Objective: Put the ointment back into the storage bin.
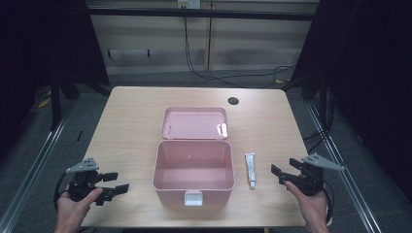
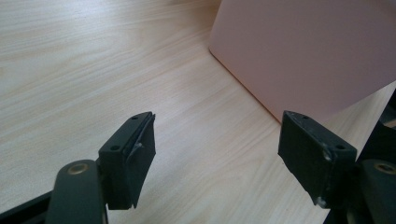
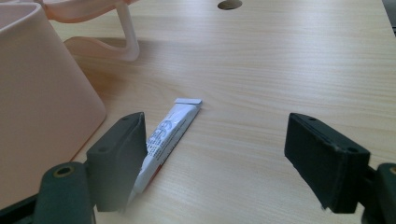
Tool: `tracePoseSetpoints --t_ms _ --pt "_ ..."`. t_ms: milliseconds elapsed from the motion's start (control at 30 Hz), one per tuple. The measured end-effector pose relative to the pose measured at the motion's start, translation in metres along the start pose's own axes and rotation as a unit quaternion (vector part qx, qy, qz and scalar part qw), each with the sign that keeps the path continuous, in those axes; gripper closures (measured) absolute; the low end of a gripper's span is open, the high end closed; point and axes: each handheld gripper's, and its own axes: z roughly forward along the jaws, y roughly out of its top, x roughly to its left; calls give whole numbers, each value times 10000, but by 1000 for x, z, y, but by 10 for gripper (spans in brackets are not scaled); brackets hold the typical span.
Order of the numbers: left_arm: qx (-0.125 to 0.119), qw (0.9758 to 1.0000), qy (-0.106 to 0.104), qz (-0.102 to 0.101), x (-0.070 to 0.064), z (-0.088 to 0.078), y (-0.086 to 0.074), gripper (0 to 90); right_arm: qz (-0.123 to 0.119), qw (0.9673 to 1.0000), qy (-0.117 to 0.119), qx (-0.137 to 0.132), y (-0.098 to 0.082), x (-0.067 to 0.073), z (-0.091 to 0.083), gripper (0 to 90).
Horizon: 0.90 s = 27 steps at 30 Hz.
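Right tool [image 1: 282, 174] stands released, nearer than my left tool [image 1: 114, 187], also released. Tube [image 1: 250, 170] lies on the surface [image 1: 131, 111] between box [image 1: 193, 170] and right tool, long axis running away from me.

The pale wooden desk [image 1: 131, 126] has a smooth, matt laminate look with fine straight grain lines running across it. The open pink plastic box [image 1: 193, 171] has smooth walls with a soft satin sheen, and its hinged pink plastic lid [image 1: 195, 122] at 12 o'clock looks the same. The small white tube [image 3: 169, 129] at 3 o'clock of the box is glossy, with printed lettering. Each tool [image 2: 217, 154] has matt black plastic-looking jaws with slightly scuffed edges.
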Motion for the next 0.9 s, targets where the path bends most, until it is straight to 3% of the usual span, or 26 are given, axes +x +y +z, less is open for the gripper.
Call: tracePoseSetpoints --t_ms 233,600,733,900 --pt "24 10000 -32 -6 0 1 0 270 30 9997 212 123 2 -3 1 192" --pt "64 10000 -14 -27 0 2 0 265 -250 9995 155 138 8 4 0 324" --pt "72 10000 -15 -16 0 2 0 265 -290 9989 69 372 11 9 2 358" --pt "76 10000 -28 -24 0 2 0 265 -195 9982 200 526 24 15 2 380"
